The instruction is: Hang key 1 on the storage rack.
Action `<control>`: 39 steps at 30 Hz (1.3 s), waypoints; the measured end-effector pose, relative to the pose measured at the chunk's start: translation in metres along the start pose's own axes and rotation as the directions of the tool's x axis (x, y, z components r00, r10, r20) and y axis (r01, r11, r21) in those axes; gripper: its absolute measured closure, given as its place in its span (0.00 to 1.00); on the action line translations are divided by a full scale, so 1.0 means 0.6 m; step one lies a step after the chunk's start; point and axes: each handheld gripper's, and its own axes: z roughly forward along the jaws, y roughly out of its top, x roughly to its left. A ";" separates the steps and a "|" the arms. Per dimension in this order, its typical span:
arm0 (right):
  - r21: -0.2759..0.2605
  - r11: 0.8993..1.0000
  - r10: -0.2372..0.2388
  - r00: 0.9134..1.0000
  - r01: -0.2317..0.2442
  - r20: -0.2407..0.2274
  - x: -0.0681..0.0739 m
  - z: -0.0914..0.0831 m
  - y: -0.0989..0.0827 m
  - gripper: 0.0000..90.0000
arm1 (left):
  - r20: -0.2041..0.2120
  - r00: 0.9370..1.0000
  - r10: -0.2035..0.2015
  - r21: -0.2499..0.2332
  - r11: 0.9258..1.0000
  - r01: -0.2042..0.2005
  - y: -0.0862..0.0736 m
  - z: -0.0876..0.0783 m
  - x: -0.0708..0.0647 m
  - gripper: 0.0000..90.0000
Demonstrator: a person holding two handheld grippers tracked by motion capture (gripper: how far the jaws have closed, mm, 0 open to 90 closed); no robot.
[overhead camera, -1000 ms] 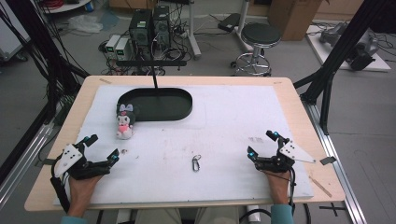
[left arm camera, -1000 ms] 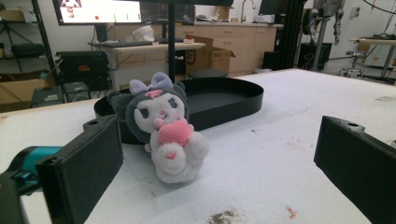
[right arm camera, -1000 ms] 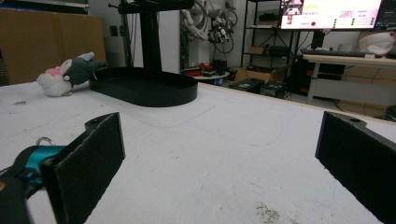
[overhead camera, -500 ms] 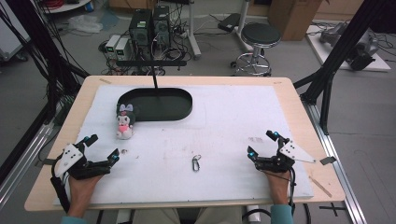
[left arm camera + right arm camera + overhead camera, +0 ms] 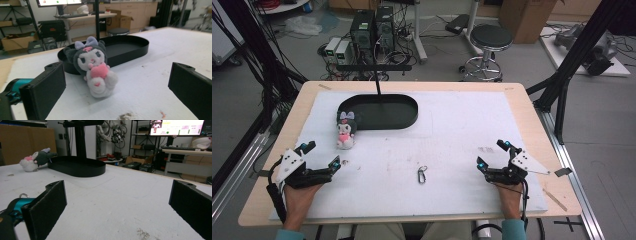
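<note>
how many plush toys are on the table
1: a plush toy leans against the near left end of the black tray, ahead of the left gripper. Nothing seems hidden.

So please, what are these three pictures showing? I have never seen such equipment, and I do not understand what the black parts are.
There is no robot here. A person sits at a table and holds a hand tool, called a gripper, in each hand: the left gripper and the right gripper. One picture comes from a camera above the table. The other two come from cameras riding on each gripper, so the black blocks at their bottom edges are that gripper's own jaws. Both stand wide open and hold nothing. On the white cover lie a small plush toy, a black oval tray touching it from behind, and a small metal clip.
</note>
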 end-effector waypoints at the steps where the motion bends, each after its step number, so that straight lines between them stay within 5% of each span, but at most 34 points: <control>1: 0.000 1.000 -0.003 1.000 0.003 0.001 0.000 0.000 0.000 0.01 | 0.000 1.000 0.000 0.000 1.000 0.000 0.000 0.000 0.000 0.02; 7: 0.001 1.000 -0.003 1.000 0.003 0.000 0.000 0.000 0.000 0.01 | 0.013 1.000 0.021 0.078 0.997 -0.022 0.045 0.010 0.005 0.02; 12: 0.000 1.000 -0.001 1.000 0.001 0.000 0.000 0.000 0.000 0.01 | -0.018 1.000 0.022 0.123 0.992 -0.019 0.083 0.020 0.013 0.02; 17: 0.001 1.000 -0.003 1.000 0.003 -0.001 0.000 0.000 0.000 0.01 | -0.020 1.000 0.018 0.191 0.982 -0.014 0.104 0.038 0.018 0.02; 24: 0.000 1.000 -0.001 1.000 0.001 -0.001 0.000 0.000 0.000 0.01 | -0.021 1.000 -0.002 0.269 0.963 0.007 0.113 0.067 0.026 0.02; 34: 0.000 1.000 -0.001 1.000 0.001 -0.001 0.000 0.000 0.000 0.01 | -0.058 0.997 -0.044 0.388 0.920 0.063 0.110 0.102 0.043 0.02; 39: 0.000 1.000 -0.002 1.000 0.002 -0.001 -0.001 0.000 0.000 0.01 | -0.062 0.998 -0.034 0.423 0.904 0.057 0.114 0.119 0.040 0.02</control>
